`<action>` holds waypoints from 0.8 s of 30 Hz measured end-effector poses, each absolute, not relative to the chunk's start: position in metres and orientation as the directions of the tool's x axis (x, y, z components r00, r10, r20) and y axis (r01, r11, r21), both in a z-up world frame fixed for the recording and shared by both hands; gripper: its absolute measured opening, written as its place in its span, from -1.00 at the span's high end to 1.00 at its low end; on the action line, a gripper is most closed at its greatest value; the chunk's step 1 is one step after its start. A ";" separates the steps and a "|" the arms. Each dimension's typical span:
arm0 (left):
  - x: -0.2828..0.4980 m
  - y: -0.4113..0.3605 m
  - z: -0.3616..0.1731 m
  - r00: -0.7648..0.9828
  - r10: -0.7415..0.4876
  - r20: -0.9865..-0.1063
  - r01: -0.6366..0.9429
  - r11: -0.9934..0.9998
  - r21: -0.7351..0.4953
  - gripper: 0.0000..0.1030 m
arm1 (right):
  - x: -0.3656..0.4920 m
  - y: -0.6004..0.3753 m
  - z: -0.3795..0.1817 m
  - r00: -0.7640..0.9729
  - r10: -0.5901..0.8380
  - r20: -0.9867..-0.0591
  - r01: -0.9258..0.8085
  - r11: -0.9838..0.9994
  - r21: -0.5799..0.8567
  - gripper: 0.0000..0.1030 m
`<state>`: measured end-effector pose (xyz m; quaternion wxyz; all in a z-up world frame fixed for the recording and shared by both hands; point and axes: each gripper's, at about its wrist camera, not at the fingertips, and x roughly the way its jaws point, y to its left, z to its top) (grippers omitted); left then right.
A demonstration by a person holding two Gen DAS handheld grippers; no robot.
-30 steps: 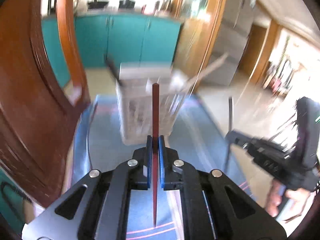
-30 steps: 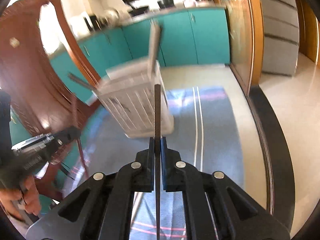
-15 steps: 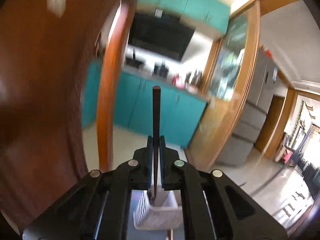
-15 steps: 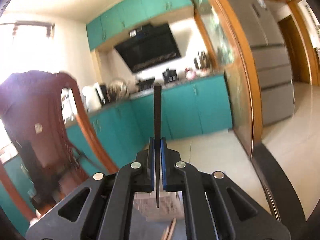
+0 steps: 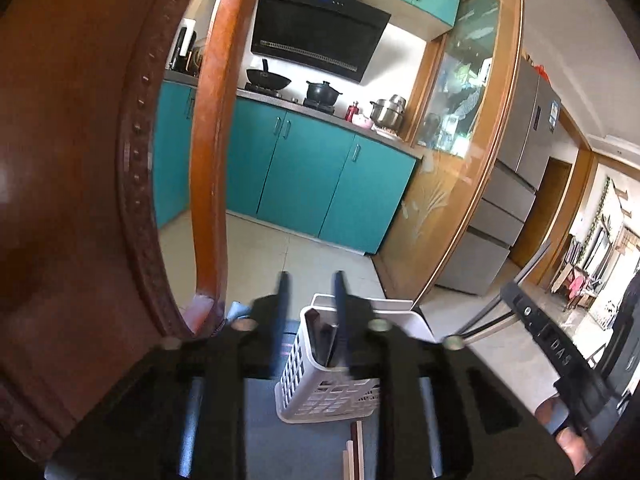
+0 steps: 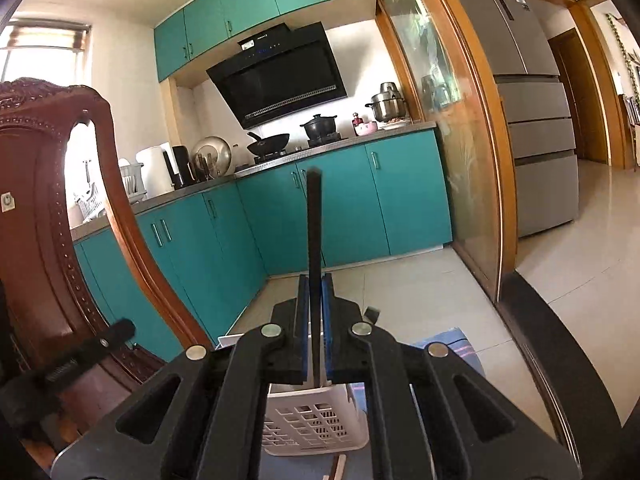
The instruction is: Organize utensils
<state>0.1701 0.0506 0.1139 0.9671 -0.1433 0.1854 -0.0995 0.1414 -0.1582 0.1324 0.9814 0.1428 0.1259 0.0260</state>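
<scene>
Left gripper [image 5: 310, 300]: we see its jaws parted with nothing between them; they have just been opening, and it hangs above the white basket [image 5: 320, 392].
Right gripper [image 6: 316, 304]: we see its pads pressed on a dark chopstick [image 6: 315, 240], which stands upright between them, its top end well above the fingertips.
White basket: it stands on the blue mat [image 6: 452, 344] on the counter, below both grippers; in the left wrist view we make out dark utensils [image 5: 322, 338] standing inside it.
Loose chopsticks [image 5: 354, 456]: a few pale ones lie on the mat just in front of the basket.
Chair [image 6: 48, 240]: its carved wooden back rises to the left of the basket.
</scene>
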 end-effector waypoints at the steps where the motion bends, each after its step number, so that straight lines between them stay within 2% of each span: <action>1: 0.168 0.058 0.118 0.916 -0.246 -0.318 0.144 0.940 -0.311 0.46 | 0.137 -0.159 0.134 0.967 0.089 -0.240 -0.018 0.958 0.285 0.78; 3: 0.159 0.060 0.121 0.926 -0.235 -0.295 0.149 0.946 -0.287 0.44 | 0.125 -0.160 0.139 0.970 0.090 -0.225 -0.022 0.957 0.289 0.49; 6: 0.141 0.063 0.125 0.949 -0.196 -0.247 0.135 0.961 -0.242 0.42 | 0.095 -0.165 0.149 0.978 0.114 -0.172 -0.055 0.948 0.313 0.44; 8: 0.128 0.065 0.126 0.965 -0.159 -0.209 0.112 0.969 -0.223 0.42 | 0.070 -0.164 0.154 0.978 0.170 -0.124 -0.123 0.939 0.320 0.44; 10: 0.116 0.068 0.122 0.969 -0.155 -0.193 0.109 0.967 -0.231 0.42 | 0.055 -0.159 0.146 0.968 0.226 -0.112 -0.184 0.936 0.300 0.44; 12: 0.108 0.068 0.113 0.967 -0.164 -0.193 0.117 0.965 -0.234 0.42 | 0.061 -0.147 0.116 0.936 0.285 -0.208 -0.229 0.939 0.256 0.44; 14: 0.099 0.066 0.100 0.968 -0.156 -0.199 0.110 0.969 -0.222 0.42 | 0.096 -0.131 0.073 0.852 0.273 -0.446 -0.189 0.956 0.223 0.44; 16: 0.098 0.061 0.084 0.959 -0.135 -0.251 0.092 0.980 -0.176 0.39 | 0.133 -0.122 0.029 0.718 0.258 -0.646 -0.144 0.964 0.225 0.44; 19: 0.114 0.058 0.061 0.913 -0.124 -0.389 0.057 0.982 -0.180 0.38 | 0.163 -0.117 -0.012 0.623 0.210 -0.754 -0.076 0.975 0.210 0.44; 21: 0.127 0.062 0.048 0.864 -0.188 -0.468 0.071 0.964 -0.257 0.30 | 0.176 -0.116 -0.022 0.613 0.208 -0.763 -0.045 0.972 0.229 0.44; 24: 0.137 0.064 0.033 0.810 -0.212 -0.547 0.055 0.956 -0.288 0.22 | 0.193 -0.115 -0.032 0.612 0.192 -0.768 -0.002 0.970 0.241 0.44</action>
